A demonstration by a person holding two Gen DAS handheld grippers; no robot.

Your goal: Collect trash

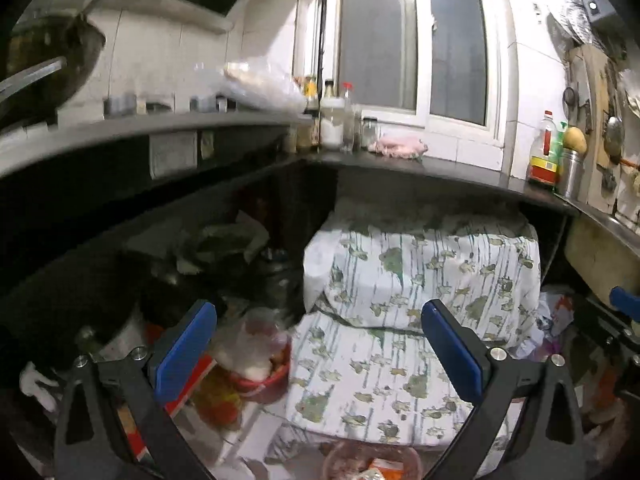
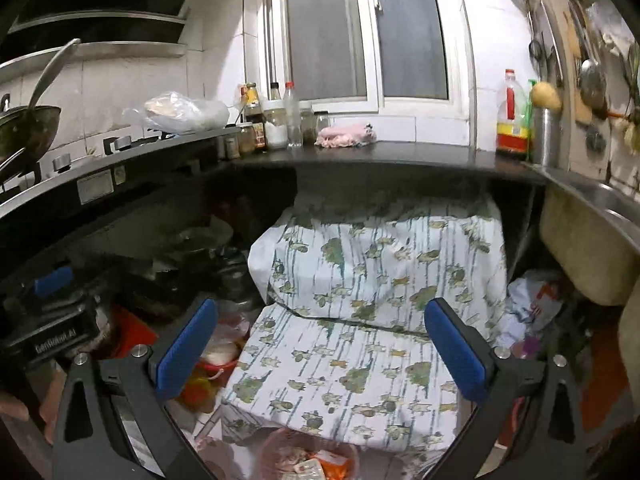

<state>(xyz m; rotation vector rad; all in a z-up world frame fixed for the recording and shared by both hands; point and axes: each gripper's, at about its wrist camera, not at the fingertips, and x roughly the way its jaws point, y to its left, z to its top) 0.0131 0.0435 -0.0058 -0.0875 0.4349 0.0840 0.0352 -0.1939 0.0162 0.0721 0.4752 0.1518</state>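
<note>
I hold 2 grippers and both are empty. The left gripper (image 1: 316, 344) has its fingers spread wide, and so does the right gripper (image 2: 320, 344). The trash sits low in the middle of both views, in a pink basket (image 2: 308, 456) on the floor, just under my fingers. A red bowl with a plastic bag (image 1: 260, 360) sits at the lower left. I think I could bump the dark bench (image 2: 360, 160) edge above if I lift fast. The cloth-covered box (image 2: 360, 300) is close in front, so the fingers might snag the cloth. The most open room is straight down over the basket.
</note>
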